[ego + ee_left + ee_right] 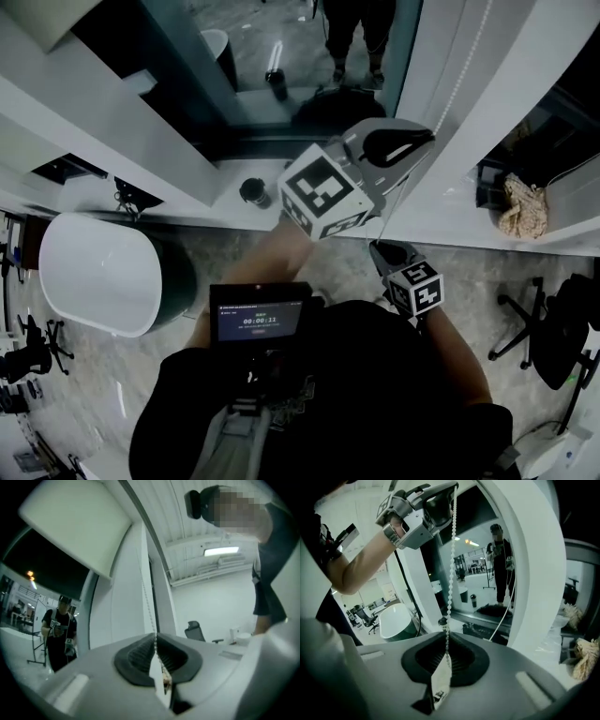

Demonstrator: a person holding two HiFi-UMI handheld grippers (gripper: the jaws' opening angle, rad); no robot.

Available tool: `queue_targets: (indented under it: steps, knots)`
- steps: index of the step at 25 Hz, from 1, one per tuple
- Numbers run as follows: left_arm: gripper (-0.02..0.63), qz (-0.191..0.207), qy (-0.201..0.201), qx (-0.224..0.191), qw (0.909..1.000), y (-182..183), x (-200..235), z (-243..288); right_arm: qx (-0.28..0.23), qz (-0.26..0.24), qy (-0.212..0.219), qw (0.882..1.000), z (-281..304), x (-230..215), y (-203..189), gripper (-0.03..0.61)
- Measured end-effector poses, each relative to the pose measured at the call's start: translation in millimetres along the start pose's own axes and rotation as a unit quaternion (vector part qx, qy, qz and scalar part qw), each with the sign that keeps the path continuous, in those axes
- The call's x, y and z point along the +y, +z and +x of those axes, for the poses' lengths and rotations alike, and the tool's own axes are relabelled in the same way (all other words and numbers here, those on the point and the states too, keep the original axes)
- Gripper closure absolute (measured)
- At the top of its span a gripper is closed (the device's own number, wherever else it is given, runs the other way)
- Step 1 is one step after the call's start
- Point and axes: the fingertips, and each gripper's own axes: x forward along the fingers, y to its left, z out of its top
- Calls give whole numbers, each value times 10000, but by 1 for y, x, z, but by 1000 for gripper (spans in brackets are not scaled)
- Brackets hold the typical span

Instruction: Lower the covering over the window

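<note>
A white bead chain [461, 82] hangs along the white window frame [525, 75]. My left gripper [420, 142] is raised and shut on the chain. In the left gripper view the beads [147, 599] run up out of its closed jaws [156, 639]. My right gripper [384, 249] sits lower and nearer my body. In the right gripper view the chain [451, 550] drops from the left gripper [440, 498] into the right gripper [446, 644], which is shut on it just below a dark connector [442, 620]. A broad white panel [75, 522] shows at the top of the dark window.
The dark window glass [309, 56] reflects a standing person. A dark cup [253, 192] stands on the sill. A white bathtub [98, 272] lies at the left on the marble floor. A crumpled cloth [525, 206] rests on the right ledge, with an office chair [562, 328] below.
</note>
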Motion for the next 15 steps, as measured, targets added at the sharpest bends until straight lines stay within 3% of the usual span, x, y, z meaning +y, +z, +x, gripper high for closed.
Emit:
queue_targets:
  steps: [2,4,6,8,10,12,15]
  knots:
    - [604,-206,205,346,9990,-41,2,-14,510,30,38,9987,5,6,-34,558]
    - [604,-596,364,466,9965,-73,3,-25,626,69,-22,9980,2,3,-51,548]
    - [604,-882,480,410,9941,-90,5,-30,208,321,-81,9992,-10,-10,-43,462]
    - [604,-1042,521,239,9929,-95,5,-33,-658,745,-218,9948,-34,-30,-13,443]
    - [604,-1127,488,135,9923,-96,4,-36,-1699,1253,-451,9764,-69,-54,26,443]
    - [604,-1039,467,224,9932,-101,-2,-38,-2617,1647,-688,9485,-111,-72,64,438]
    - [604,-838,470,260,9950,-104,-5,-37,-3632,1516,-775,9160,-167,-81,137,440]
